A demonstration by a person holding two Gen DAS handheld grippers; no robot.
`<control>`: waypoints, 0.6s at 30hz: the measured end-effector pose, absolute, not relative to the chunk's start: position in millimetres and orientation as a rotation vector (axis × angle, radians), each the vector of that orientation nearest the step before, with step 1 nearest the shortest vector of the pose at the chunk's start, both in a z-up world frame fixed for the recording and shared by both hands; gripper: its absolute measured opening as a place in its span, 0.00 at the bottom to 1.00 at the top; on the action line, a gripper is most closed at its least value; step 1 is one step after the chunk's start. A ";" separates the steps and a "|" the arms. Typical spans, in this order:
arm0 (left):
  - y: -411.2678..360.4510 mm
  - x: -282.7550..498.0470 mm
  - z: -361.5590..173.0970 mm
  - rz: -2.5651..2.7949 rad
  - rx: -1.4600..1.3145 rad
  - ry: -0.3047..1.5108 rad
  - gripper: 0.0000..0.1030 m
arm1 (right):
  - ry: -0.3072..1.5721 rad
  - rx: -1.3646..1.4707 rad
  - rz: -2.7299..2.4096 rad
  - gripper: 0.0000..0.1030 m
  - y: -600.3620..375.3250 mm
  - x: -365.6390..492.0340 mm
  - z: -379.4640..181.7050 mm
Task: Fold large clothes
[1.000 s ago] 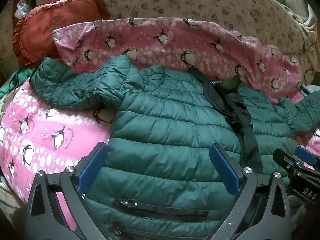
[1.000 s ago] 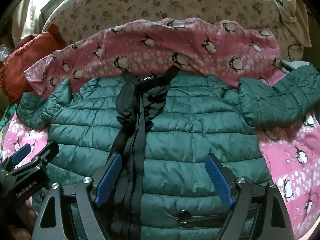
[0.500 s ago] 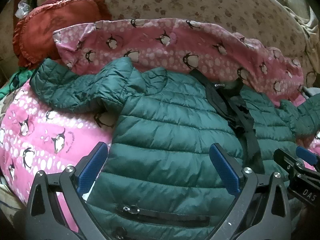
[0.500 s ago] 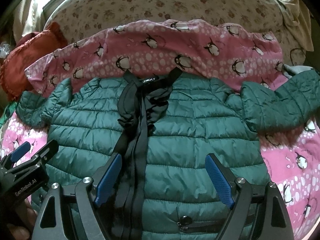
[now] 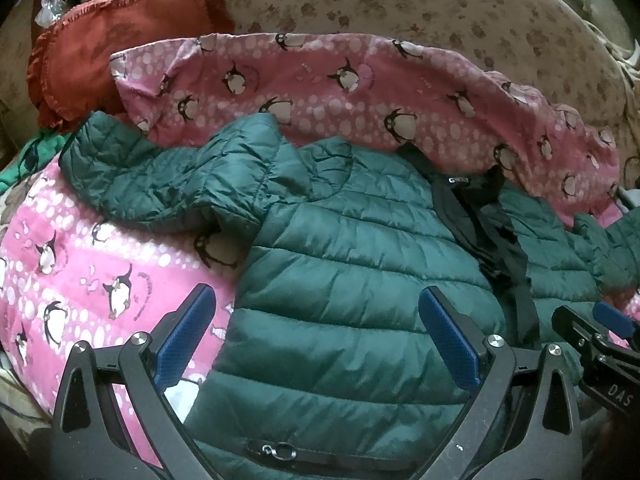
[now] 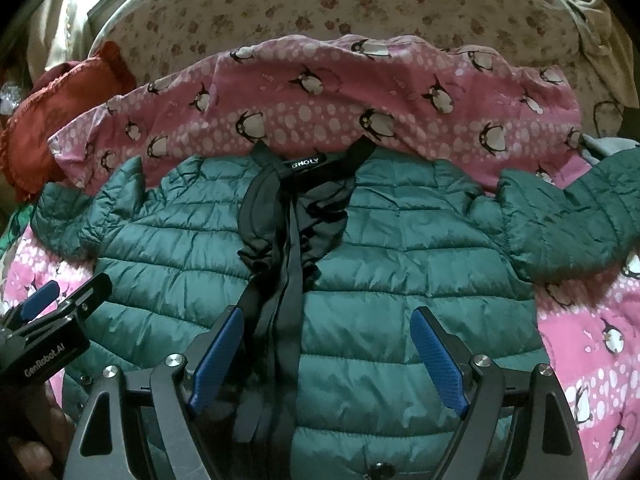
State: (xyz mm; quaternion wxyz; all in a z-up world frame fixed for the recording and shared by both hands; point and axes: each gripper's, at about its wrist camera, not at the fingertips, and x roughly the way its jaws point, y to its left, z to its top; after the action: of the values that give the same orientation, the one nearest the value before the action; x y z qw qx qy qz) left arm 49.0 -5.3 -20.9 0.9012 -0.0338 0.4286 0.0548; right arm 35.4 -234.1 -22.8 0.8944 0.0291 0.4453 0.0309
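Observation:
A dark green quilted puffer jacket (image 5: pixel 340 280) lies front-up on a pink penguin blanket (image 5: pixel 100 280), black zipper band (image 6: pixel 288 280) down its middle, collar at the far side. Its left sleeve (image 5: pixel 160 176) stretches out to the left and its right sleeve (image 6: pixel 568 220) to the right. My left gripper (image 5: pixel 316 336) is open and empty above the jacket's left chest panel. My right gripper (image 6: pixel 328 356) is open and empty above the jacket's middle, beside the zipper. Each gripper shows at the edge of the other's view: the right gripper in the left wrist view (image 5: pixel 600 344), the left gripper in the right wrist view (image 6: pixel 52 312).
A folded ridge of the pink blanket (image 6: pixel 320 100) lies behind the collar. A red frilled cushion (image 5: pixel 108 48) sits at the back left. A beige flower-print sheet (image 6: pixel 340 0) covers the far side. A green cloth (image 5: pixel 24 160) pokes out at the left.
Both grippers have drifted slightly; the jacket sits a little lower and further right in the left wrist view. Both stay open. The jacket has not moved.

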 end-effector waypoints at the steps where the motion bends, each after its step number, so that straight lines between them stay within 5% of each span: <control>1: -4.5 50.6 -21.5 0.114 -0.072 0.889 0.99 | 0.925 0.062 0.066 0.82 -233.7 37.1 -23.4; 18: 9.3 79.7 -34.9 0.149 -0.072 0.900 0.99 | 0.934 0.064 0.074 0.82 -224.4 69.1 -38.6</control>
State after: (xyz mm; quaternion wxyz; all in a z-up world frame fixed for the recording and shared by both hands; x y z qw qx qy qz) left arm 79.7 9.3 -34.9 0.8971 -0.0349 0.4346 0.0720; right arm 69.1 -224.4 -38.6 0.8919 0.0307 0.4498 0.0357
